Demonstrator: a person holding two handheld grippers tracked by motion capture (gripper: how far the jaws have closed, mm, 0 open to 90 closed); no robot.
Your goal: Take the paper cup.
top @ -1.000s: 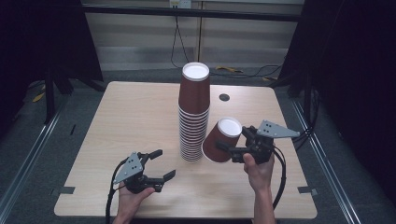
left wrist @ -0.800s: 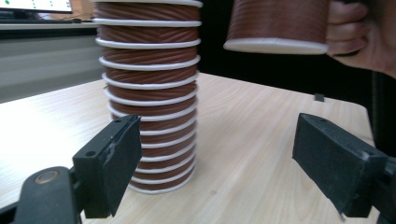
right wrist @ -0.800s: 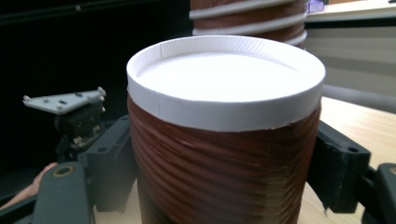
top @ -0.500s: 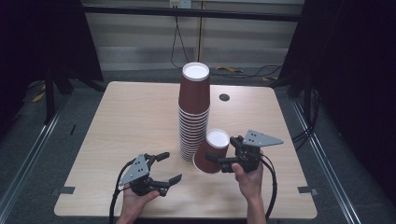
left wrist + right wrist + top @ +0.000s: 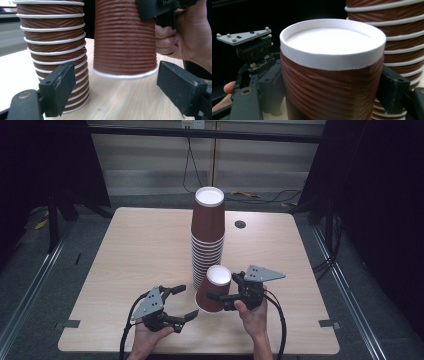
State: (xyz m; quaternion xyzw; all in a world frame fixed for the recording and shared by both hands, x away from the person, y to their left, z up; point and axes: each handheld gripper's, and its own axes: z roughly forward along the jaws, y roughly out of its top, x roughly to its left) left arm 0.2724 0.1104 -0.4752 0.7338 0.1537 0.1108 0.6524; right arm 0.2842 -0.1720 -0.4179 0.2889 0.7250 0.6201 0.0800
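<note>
I have the right hand-held gripper (image 5: 218, 296) clamped across the ribbed wall of a single brown paper cup with a white rim (image 5: 213, 290), one jaw on each side, as the right gripper view shows with the cup (image 5: 332, 75) between the black jaws. The cup is upside down, white base up and mouth down, and it hangs tilted just above the pale wooden counter (image 5: 125, 250), right beside the tall stack of upturned brown ribbed paper cups (image 5: 207, 237). In the left gripper view its white mouth rim (image 5: 125, 75) seems to float a little off the wood, though I can't rule out one edge touching. I grip it by the sides so the mouth stays free to land flat. I judge the job to be setting this cup down apart from the stack, close to it but not touching. My left hand-held gripper (image 5: 181, 302) sits near the front edge with its jaws apart and nothing between them, pointed at the cup, ready to steady it.
</note>
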